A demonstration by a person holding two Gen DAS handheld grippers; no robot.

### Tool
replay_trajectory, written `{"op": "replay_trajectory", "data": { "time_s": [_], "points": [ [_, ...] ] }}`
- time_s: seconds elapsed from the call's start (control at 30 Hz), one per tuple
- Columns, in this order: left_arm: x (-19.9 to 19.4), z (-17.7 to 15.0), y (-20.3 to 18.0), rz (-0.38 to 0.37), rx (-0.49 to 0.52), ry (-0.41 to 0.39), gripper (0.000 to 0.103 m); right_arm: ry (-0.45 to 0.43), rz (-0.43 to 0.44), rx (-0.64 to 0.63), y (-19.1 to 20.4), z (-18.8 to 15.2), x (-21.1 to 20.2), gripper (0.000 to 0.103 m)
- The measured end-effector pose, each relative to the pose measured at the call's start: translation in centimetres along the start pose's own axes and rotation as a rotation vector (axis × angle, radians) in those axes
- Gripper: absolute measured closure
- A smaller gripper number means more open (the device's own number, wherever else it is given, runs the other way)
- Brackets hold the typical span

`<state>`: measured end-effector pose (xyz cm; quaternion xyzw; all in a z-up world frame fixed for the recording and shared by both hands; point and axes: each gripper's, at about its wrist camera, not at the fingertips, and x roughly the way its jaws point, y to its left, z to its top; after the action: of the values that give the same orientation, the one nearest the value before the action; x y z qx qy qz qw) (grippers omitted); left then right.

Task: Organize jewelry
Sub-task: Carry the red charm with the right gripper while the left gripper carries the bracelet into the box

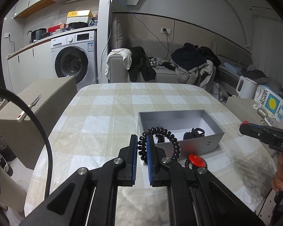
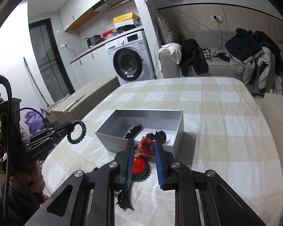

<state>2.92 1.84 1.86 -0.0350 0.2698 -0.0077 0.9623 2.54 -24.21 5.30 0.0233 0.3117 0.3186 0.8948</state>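
My left gripper is shut on a black spiral hair tie, whose coil loops up and to the right of the blue pads. Just beyond it an open grey box sits on the checked tablecloth with black hair pieces inside. My right gripper is shut on a small red ornament, held above the box's near wall. Below it a red round badge lies on a dark beaded ring. A black claw clip rests on the cloth under the right gripper.
A cardboard box stands left of the table. At the right edge are a white kettle and a lemon-print bag. A washing machine and a sofa piled with clothes stand behind. A hand holds the left gripper.
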Motion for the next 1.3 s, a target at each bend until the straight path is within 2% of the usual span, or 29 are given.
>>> {"op": "replay_trajectory", "data": {
  "time_s": [0.6,1.3],
  "points": [
    [0.7,1.8,-1.3,-0.055,0.023,-0.033,0.098,-0.060,-0.015,0.004,-0.8,2.3,-0.8,0.083],
    [2.7,3.0,-1.3,-0.068,0.031,-0.026,0.098,-0.060,-0.004,-0.013,-0.8,4.2,0.7,0.083]
  ]
}}
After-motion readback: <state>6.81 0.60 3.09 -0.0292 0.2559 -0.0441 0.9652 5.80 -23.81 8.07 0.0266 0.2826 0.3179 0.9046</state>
